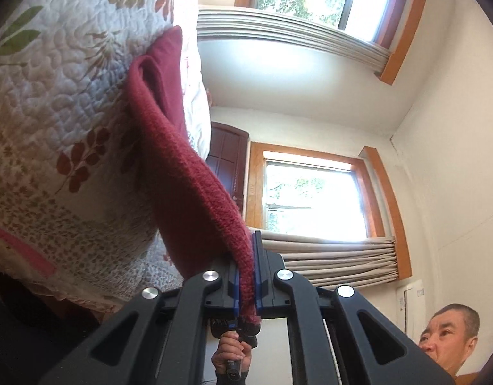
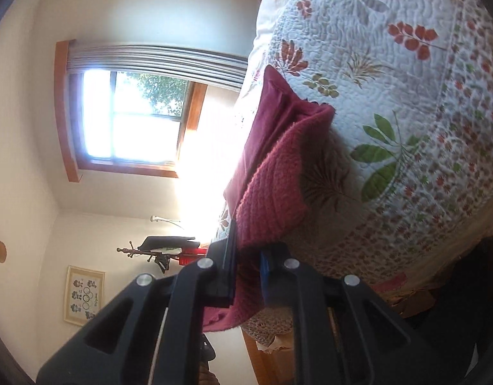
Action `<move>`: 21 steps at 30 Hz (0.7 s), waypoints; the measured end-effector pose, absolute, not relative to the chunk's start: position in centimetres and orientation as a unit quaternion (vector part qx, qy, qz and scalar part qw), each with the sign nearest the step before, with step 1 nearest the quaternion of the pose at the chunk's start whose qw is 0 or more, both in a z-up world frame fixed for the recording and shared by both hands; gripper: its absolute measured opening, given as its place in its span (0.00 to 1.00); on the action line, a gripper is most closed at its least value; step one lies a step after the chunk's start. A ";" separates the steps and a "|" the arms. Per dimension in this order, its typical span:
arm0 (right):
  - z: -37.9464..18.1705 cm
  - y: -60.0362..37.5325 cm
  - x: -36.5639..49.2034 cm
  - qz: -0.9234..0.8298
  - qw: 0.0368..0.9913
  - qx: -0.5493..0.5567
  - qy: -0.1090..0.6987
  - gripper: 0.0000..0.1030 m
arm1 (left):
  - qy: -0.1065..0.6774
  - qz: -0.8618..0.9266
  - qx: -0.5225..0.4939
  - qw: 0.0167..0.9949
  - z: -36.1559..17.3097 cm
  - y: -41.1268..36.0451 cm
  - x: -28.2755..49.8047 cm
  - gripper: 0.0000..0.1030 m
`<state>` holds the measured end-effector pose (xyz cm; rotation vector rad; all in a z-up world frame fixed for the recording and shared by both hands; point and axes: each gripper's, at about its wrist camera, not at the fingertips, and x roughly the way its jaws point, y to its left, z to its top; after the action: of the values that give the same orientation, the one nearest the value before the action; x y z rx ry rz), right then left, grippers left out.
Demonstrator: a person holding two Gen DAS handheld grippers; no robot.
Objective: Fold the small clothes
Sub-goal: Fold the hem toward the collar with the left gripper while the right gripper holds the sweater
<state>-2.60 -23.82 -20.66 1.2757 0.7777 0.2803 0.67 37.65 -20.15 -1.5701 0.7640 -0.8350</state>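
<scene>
In the left wrist view, your left tongs [image 1: 246, 276] are closed tight on the knitted edge of one dark red garment [image 1: 182, 173], lifted off the flowered quilt [image 1: 54, 122]; two windows [image 1: 310, 199] are behind. In the right wrist view, your right tongs [image 2: 248, 276] pinch another edge of the same garment [image 2: 272, 186] with a wider gap, beside the quilt [image 2: 406, 96], near one window [image 2: 131, 118].

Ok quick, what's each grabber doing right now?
Left gripper: closed on the dark red knit garment.
Right gripper: closed on the same garment's other edge.
</scene>
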 end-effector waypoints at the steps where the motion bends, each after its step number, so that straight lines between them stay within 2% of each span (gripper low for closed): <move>1: -20.3 -23.9 -1.9 0.130 0.726 0.575 0.354 0.10 | 0.317 -0.353 -0.676 0.564 -20.1 37.6 1.3 0.05; 10: -19.5 -24.1 7.3 0.136 0.734 0.530 0.403 0.10 | 0.292 -0.311 -0.714 0.555 -20.6 37.3 7.5 0.05; 21: -24.9 -22.9 20.6 0.124 0.716 0.462 0.508 0.10 | 0.323 -0.208 -0.724 0.573 -25.9 36.8 16.6 0.05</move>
<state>20.64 -22.90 -24.91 1.0222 1.1245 0.2739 16.65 36.79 -25.89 -1.6965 0.7569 -0.4884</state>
